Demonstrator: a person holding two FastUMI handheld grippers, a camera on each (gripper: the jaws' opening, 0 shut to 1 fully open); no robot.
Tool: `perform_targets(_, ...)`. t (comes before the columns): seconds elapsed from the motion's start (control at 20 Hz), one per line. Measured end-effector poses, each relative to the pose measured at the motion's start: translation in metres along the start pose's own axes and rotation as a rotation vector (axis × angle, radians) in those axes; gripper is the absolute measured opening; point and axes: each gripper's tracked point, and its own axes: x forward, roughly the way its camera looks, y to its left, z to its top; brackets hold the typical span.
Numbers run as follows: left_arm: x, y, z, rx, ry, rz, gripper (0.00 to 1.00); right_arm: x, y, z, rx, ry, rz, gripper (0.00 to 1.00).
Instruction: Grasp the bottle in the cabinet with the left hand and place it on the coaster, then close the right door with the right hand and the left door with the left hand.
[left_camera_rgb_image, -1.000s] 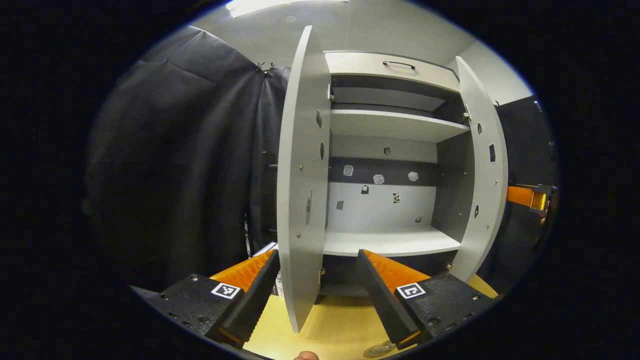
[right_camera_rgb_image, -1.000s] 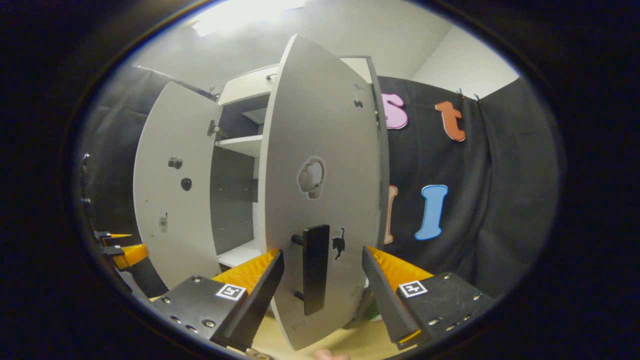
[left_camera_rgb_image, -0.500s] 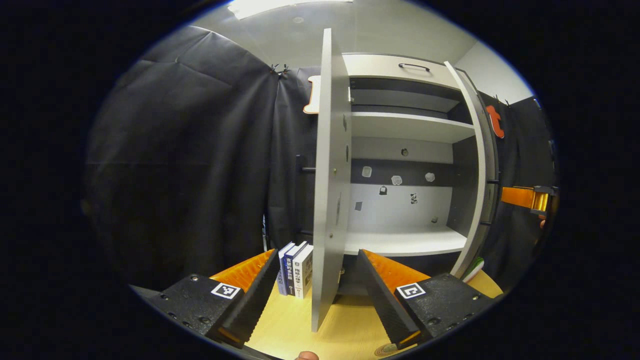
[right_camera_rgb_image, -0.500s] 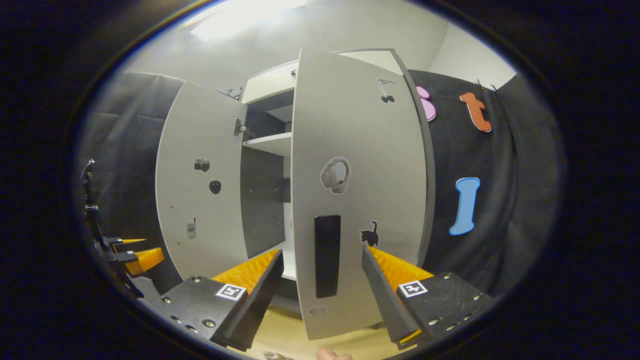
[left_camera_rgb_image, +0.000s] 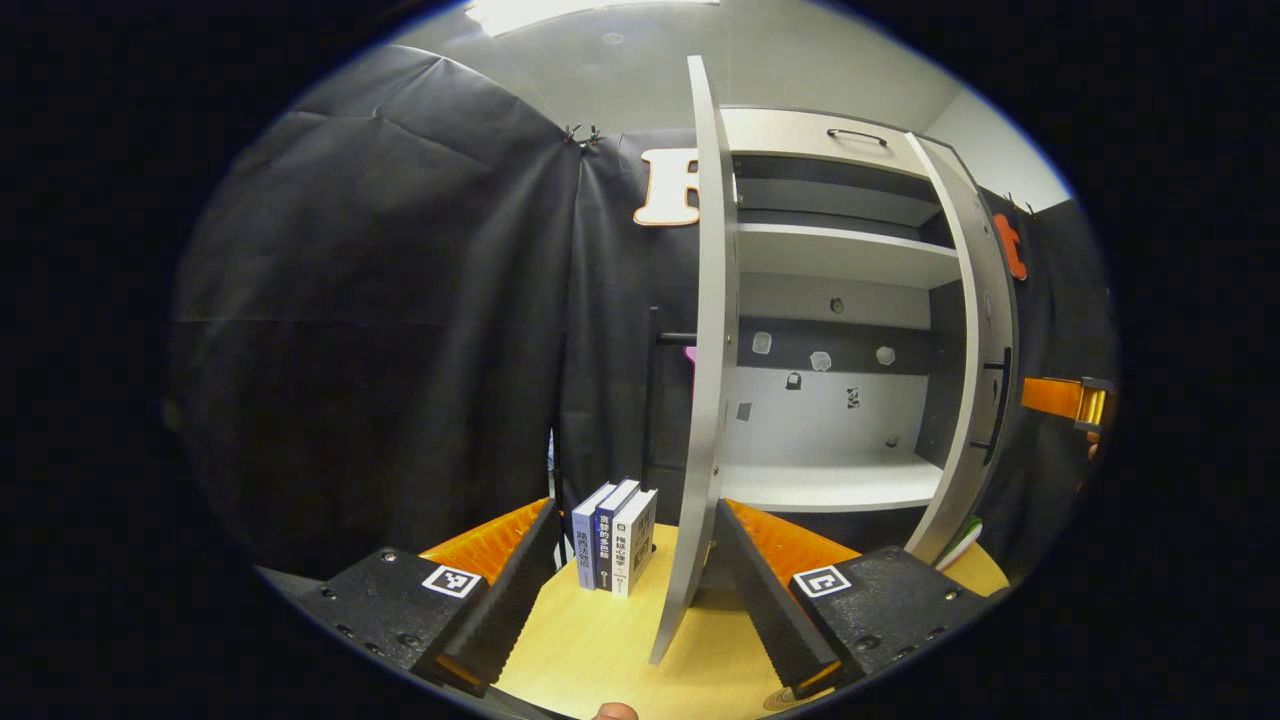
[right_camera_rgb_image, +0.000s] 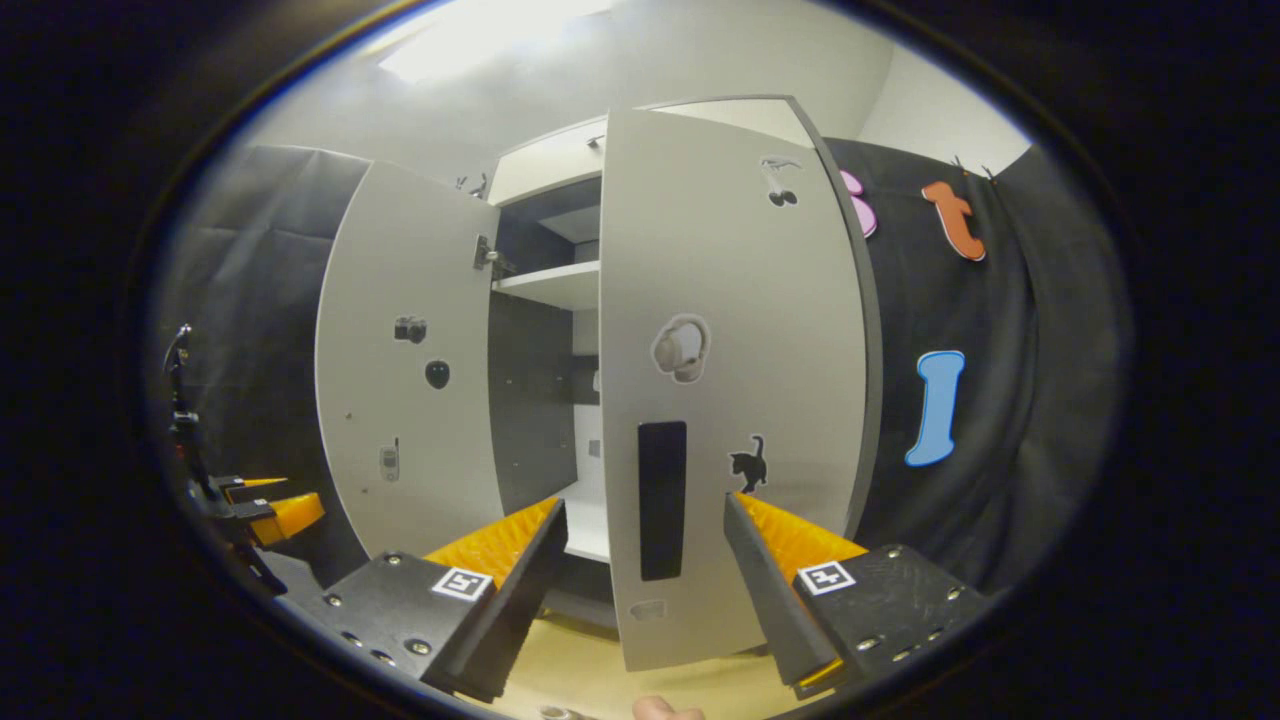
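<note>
Tall grey two-door cabinet (left_camera_rgb_image: 830, 300) on a pale wooden counter (left_camera_rgb_image: 590, 650), seen at the door-closing stage. In the left gripper view, the left tool (left_camera_rgb_image: 635, 590) is released, its fingers spread to either side of the lower free edge of the grey left door (left_camera_rgb_image: 705, 350), which stands edge-on to the camera; the fingers straddle the panel without pressing it, a position that would suit swinging the door shut by pushing with one finger. In the right gripper view, the right tool (right_camera_rgb_image: 645, 590) is likewise released, its fingers flanking the black vertical bar handle (right_camera_rgb_image: 661, 498) on the grey right door (right_camera_rgb_image: 730, 380). That door stands partly swung in, its outer face toward the camera, so the push on it appears under way rather than complete. The interior shelves (left_camera_rgb_image: 835, 255) carry no bottle, which fits the placing step being done.

Hidden or unclear: the bottle itself cannot be made out with confidence; a small green-and-white shape (left_camera_rgb_image: 962, 538) past the foot of the right door may be part of it. A round disc (left_camera_rgb_image: 785, 698), cut off by the lower rim and partly behind the left tool's finger, may be the coaster. Whether either tool touches its door is uncertain. Three upright books (left_camera_rgb_image: 612, 538) stand on the counter beside the cabinet. The other tool (left_camera_rgb_image: 1062, 398) shows at the far right, cropped.
</note>
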Motion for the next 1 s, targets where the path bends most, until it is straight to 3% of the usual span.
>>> perform_targets(1.0,0.044,0.02,-0.011,0.023,0.016,0.009,0.98,-0.009,-0.019,-0.007,-0.022,-0.013,-0.115,0.96)
